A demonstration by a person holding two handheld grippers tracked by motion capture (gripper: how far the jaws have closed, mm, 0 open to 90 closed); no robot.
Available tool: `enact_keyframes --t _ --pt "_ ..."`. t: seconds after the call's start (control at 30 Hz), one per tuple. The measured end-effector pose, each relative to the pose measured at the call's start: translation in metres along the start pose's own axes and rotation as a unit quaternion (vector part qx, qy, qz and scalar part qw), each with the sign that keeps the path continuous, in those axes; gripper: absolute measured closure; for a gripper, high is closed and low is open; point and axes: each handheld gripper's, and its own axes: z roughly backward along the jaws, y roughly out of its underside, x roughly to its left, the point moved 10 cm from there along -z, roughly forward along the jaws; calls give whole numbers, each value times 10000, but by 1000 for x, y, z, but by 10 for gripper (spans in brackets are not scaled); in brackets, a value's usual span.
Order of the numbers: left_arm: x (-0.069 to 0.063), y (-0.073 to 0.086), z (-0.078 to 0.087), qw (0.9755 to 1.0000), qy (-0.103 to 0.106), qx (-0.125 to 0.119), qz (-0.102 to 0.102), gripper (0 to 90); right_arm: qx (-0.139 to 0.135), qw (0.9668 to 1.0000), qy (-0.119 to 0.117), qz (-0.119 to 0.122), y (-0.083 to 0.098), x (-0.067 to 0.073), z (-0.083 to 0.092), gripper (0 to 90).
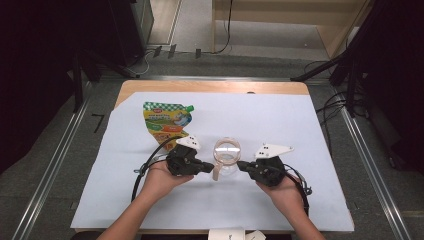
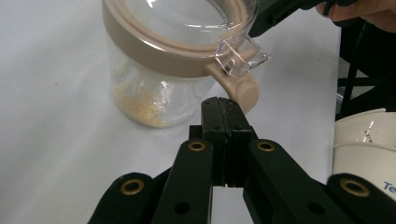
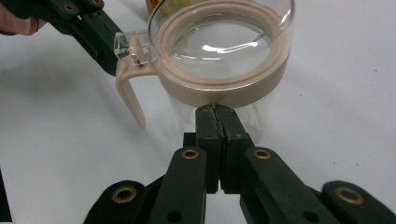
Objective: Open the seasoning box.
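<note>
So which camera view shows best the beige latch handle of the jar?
The right gripper view: the whole latch handle hangs down beside the jar, unobstructed. The left gripper view shows just its hinge end behind the shut jaws. In the high view it is tiny.

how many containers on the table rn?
2. A clear jar with a beige collar sits mid-table between the grippers; a green-and-yellow spouted pouch lies behind the left gripper. Nothing else seems hidden.
</note>
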Motion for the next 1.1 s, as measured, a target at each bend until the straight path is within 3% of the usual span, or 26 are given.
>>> enact_keyframes --t 0.37,0.67,0.97,1.1 --pt "-13 -9 -16 9997 22 -37 -221 900 -12 9998 175 -99 1 -13 4 899" --pt "-32 -21 -30 9985 336 -246 -363 894 48 9996 237 -163 2 -17 4 898" --pt "-22 -19 -6 9992 230 -215 -236 864 -67 9997 215 -56 0 -4 13 889" --pt "-14 -14 4 9997 108 -140 -147 780 -123 9998 135 -116 2 5 19 888"
